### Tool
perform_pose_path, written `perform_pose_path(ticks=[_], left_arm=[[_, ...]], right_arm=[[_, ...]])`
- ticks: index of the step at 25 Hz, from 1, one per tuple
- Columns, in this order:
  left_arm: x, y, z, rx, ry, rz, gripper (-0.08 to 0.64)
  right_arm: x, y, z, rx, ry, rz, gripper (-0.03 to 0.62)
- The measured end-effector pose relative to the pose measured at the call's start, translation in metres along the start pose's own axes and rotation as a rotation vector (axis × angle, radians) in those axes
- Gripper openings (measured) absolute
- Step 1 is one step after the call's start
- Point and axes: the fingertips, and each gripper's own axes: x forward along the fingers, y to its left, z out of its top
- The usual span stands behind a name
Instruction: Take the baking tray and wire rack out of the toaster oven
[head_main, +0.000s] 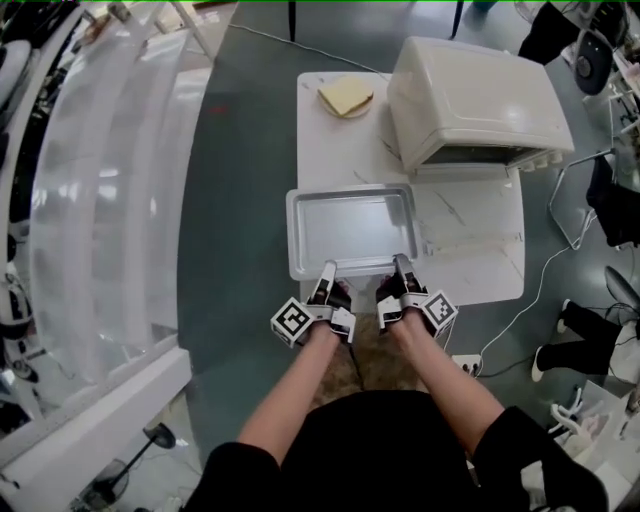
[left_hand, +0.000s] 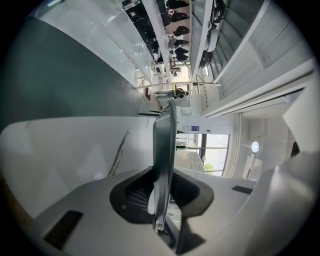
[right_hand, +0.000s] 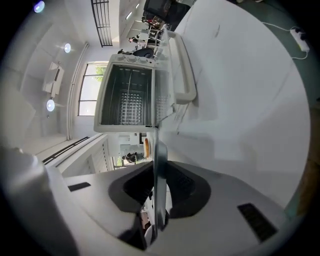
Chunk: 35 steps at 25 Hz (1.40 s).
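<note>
Silver baking tray (head_main: 350, 232), one, gripped by left tongs (head_main: 328, 270), right tongs (head_main: 402, 263)

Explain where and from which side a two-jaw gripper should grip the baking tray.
Take the baking tray by the thin rim of its near long side, coming from the person's side, one jaw above and one below. The lip juts out, thin enough to pinch; the left gripper and right gripper hold it so.

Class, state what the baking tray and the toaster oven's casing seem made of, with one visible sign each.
Baking tray: probably bare metal, dull silver with soft sheen and a thin rolled rim. Toaster oven casing: smooth cream finish, painted metal or plastic; the look leaves it open.
</note>
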Motion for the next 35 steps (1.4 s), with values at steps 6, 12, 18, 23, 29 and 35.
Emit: perform_pose_path(ticks=[6,12,18,23,29,35], left_arm=[[0.01,0.02,0.007,-0.009,0.003,0.038,0.092],[0.01,0.038,0.0,-0.049,0.016,0.103,0.091],[0.01,0.066,-0.005,-0.032,0.061,0.266,0.087],[0.017,0.075,-0.009,-0.027,0.14,0.314,0.108],[0.023,0.065,-0.014,-0.03,0.184,0.356,0.216],[0.024,0.059,-0.019,-0.028,0.232,0.426,0.296]], right_arm=[[0.015,-0.02,-0.001,0.009,0.001,-0.023,0.084],[0.017,-0.027,0.003,0.016,0.034,-0.043,0.078],[0.02,-0.044,0.006,-0.002,0.059,-0.144,0.074],[0.033,-0.046,-0.005,0.012,0.125,-0.167,0.154],[0.034,-0.048,-0.01,-0.005,0.153,-0.232,0.221],[0.027,-0.047,-0.02,-0.023,0.175,-0.33,0.284]])
